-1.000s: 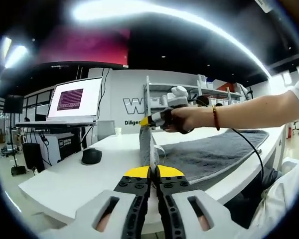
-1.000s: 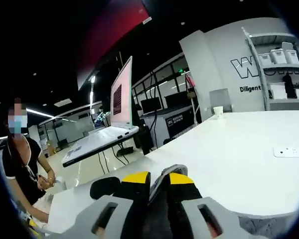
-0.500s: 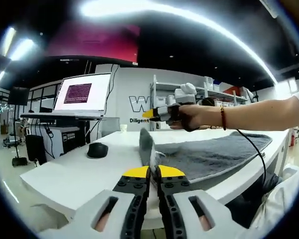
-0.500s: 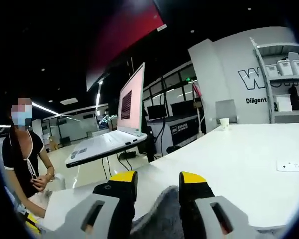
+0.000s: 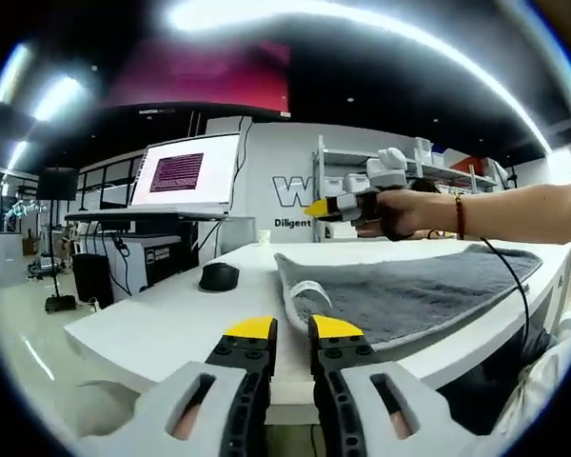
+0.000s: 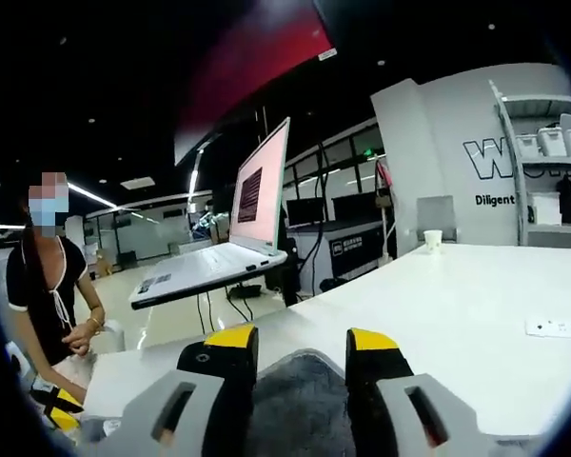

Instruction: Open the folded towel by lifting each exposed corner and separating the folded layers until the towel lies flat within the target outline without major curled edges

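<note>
The left gripper (image 5: 291, 330) sits with jaws slightly apart, holding nothing, just short of the grey towel (image 5: 409, 290) spread on the white table (image 5: 162, 319). The right gripper (image 6: 303, 345) hangs spread above the towel's far corner, gripped by a hand (image 5: 407, 209) with arm outstretched.

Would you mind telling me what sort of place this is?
Probably an office-style lab or workshop: a laptop on a stand, shelving with storage boxes by a lettered wall, and a long white table.
</note>
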Demonstrator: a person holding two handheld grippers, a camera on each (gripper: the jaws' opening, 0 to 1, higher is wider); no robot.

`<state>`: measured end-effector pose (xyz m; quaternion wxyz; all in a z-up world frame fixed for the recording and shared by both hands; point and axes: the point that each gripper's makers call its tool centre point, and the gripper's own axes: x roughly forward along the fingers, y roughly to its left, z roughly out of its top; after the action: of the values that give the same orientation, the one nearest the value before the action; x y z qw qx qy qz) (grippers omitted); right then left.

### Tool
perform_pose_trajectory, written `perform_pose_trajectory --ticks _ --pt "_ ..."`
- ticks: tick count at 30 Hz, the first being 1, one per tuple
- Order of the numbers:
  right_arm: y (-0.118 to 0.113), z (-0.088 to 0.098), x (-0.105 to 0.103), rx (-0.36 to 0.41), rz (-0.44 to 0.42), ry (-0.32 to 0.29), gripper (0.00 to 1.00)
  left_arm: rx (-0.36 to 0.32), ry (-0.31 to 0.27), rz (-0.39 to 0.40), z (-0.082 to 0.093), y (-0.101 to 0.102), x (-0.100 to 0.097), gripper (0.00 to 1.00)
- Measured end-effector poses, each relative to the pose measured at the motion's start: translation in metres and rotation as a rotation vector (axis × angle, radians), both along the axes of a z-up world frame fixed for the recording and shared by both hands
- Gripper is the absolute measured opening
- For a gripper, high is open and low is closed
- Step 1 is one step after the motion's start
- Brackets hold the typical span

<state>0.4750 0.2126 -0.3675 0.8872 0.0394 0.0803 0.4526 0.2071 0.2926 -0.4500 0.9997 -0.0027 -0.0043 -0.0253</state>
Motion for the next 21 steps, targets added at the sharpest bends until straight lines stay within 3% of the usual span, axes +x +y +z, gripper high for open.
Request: perform_pose_trajectory --ticks 13,21 --pt "-0.016 -0.005 -0.010 -0.022 0.009 0.002 0.37 0.002 -0.007 0.000 0.003 -0.002 0.000 0.23" --pt "-0.027 -0.010 -0.028 -0.036 0.016 -0.001 0.43 0.016 -0.017 -0.013 0.014 -0.012 0.002 0.29"
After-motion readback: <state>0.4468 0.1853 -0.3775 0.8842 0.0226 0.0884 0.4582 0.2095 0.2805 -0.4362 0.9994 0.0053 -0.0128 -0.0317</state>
